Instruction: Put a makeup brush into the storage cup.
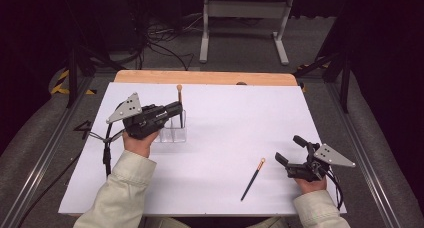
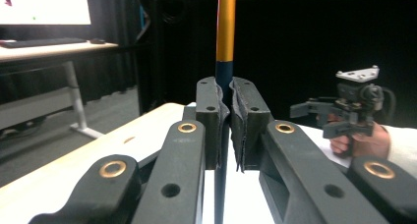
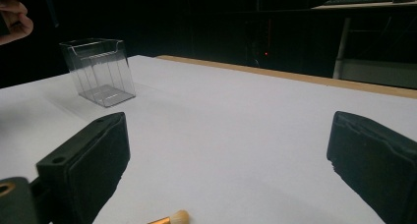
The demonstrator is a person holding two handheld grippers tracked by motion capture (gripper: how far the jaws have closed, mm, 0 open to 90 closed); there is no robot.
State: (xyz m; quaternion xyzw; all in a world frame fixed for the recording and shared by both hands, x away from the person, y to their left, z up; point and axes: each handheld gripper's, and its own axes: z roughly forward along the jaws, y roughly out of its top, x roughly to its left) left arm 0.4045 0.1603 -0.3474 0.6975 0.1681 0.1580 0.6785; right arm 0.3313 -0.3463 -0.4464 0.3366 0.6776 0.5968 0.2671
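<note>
Pretty dim room overall, dark curtains (image 2: 113,47) hanging all around. A white table (image 1: 225,138) with a wooden edge (image 1: 205,77) is sitting on grey carpet (image 1: 320,43). Behind it a white desk frame (image 1: 245,23) is standing among tangled cables (image 1: 160,43). Off to the side a monitor (image 2: 44,5) is glowing over a keyboard (image 2: 39,42).

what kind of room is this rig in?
Probably a lab or workshop test bay: black curtains around a white-covered table, loose cables on the grey floor, and a desk with monitor and keyboard beyond.
</note>
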